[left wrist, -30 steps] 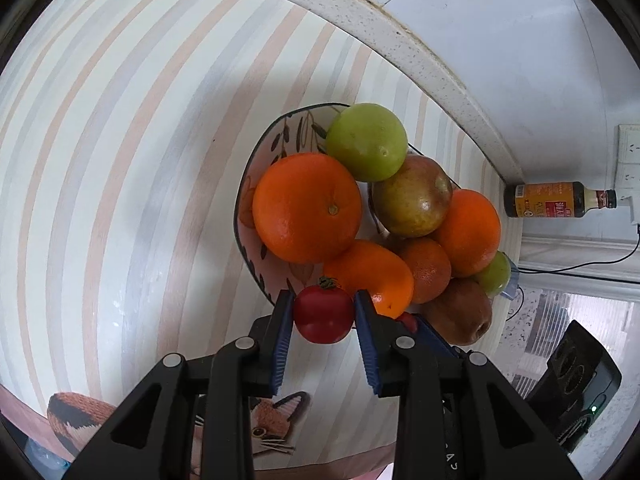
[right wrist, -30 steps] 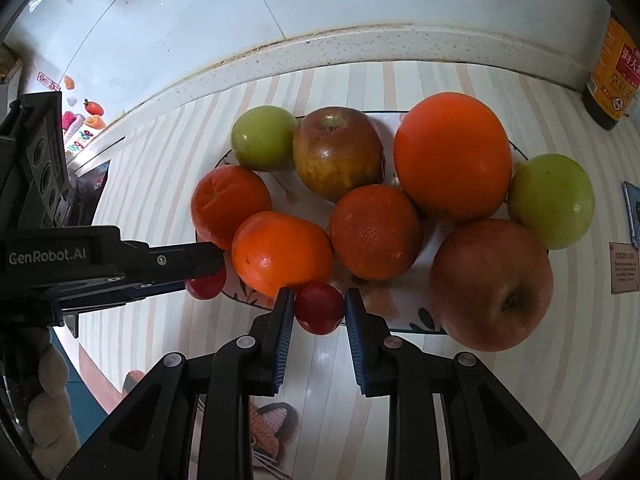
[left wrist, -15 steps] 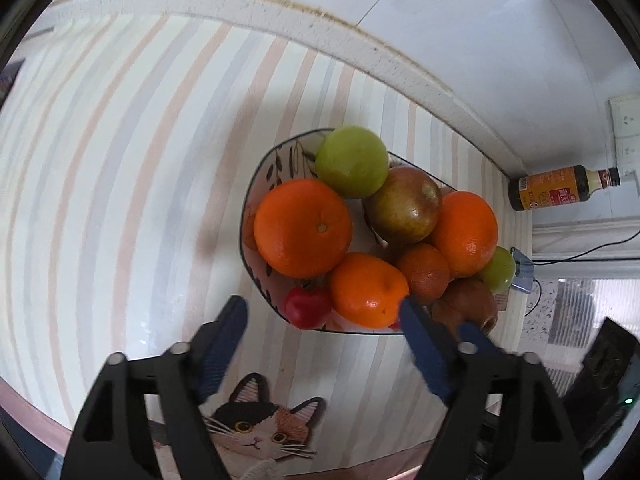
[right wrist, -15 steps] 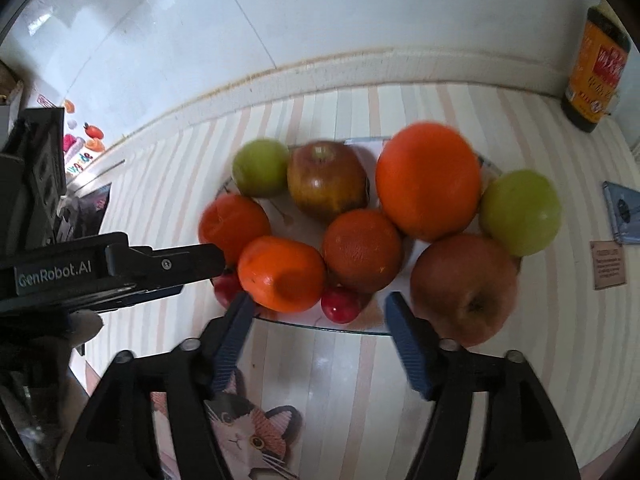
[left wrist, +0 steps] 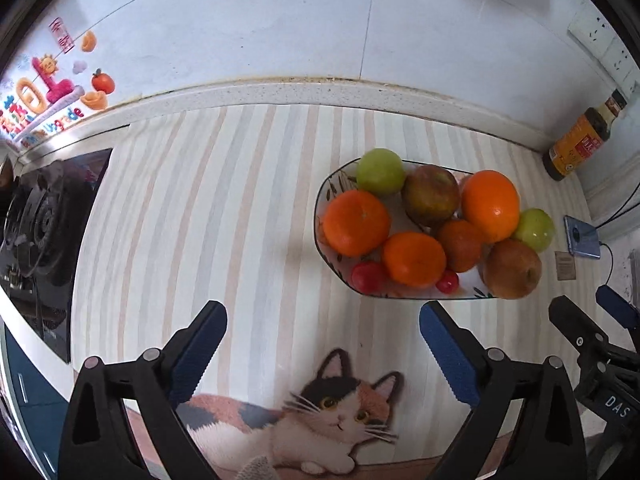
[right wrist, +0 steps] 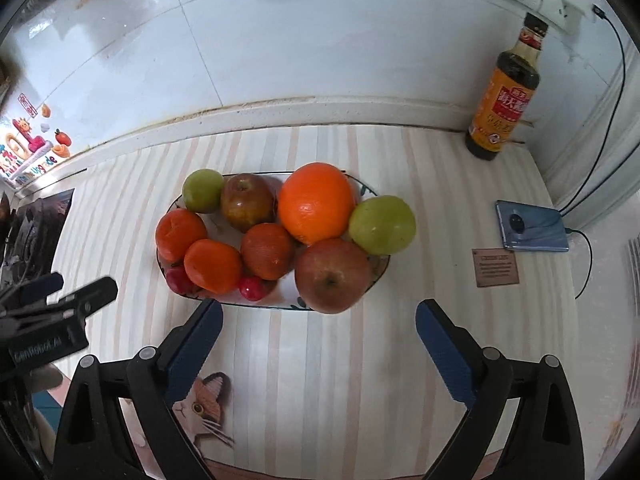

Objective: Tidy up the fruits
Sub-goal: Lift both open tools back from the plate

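Observation:
A patterned plate (left wrist: 326, 192) (right wrist: 288, 304) on the striped counter holds oranges, red-brown apples and green fruits. Two small red tomatoes lie at its near rim: one (left wrist: 368, 277) (right wrist: 178, 279) on the left, one (left wrist: 447, 281) (right wrist: 252, 288) further right. My left gripper (left wrist: 320, 344) is open and empty, back from the plate and to its left. My right gripper (right wrist: 318, 340) is open and empty, just in front of the plate's near rim. The left gripper's dark body (right wrist: 60, 312) shows at the left of the right wrist view.
A sauce bottle (right wrist: 506, 92) (left wrist: 580, 140) stands at the back right by the wall. A blue phone (right wrist: 532, 226) on a cable and a small brown card (right wrist: 496, 268) lie right of the plate. A stove (left wrist: 40, 232) is at the left. A cat picture (left wrist: 320, 412) marks the near counter edge.
Both grippers let go of their tomatoes at the plate's near rim, opened wide and pulled back from the plate. Both tomatoes now rest on the plate.

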{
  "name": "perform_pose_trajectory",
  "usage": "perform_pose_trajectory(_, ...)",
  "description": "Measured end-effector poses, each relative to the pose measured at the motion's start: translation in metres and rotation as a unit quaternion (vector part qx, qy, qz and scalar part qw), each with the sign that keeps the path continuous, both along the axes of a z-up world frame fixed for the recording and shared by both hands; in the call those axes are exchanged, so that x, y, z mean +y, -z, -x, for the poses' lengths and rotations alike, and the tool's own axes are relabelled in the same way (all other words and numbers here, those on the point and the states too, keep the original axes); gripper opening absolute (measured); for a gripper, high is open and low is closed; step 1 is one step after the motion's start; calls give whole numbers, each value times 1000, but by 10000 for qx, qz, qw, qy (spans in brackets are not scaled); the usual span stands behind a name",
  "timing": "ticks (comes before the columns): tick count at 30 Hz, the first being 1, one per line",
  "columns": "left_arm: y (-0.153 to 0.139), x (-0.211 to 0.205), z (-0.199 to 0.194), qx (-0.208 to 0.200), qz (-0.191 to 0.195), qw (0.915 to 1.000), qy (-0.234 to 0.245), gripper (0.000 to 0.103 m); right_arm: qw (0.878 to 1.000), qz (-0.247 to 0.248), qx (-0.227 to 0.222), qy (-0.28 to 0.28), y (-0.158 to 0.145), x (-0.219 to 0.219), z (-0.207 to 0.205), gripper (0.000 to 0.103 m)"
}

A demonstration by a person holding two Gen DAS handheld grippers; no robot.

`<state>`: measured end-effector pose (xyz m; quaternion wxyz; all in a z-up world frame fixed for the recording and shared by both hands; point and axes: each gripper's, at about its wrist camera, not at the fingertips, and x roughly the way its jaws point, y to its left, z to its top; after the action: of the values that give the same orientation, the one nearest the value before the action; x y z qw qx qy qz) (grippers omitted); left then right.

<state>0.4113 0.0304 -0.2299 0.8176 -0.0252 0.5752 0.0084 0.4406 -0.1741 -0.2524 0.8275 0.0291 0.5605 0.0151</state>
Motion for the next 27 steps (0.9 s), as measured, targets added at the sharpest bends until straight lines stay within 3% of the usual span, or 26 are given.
perform_pose_trajectory(6, -21, -10, 24, -291, -16, 9995, -128, 99, 9997, -60, -199, -156, -18, -4, 16, 99)
perform_pose_trajectory(14, -70, -12, 80, -831, -121, 9964, -83, 99, 9981, -152, -552, -233, -63, -1, 68, 99)
perform_pose_trajectory(27, -149, 5, 201, -1720, -149, 9848, 192, 99, 9909, -170, -1334, 20, -155, 19, 210, 100)
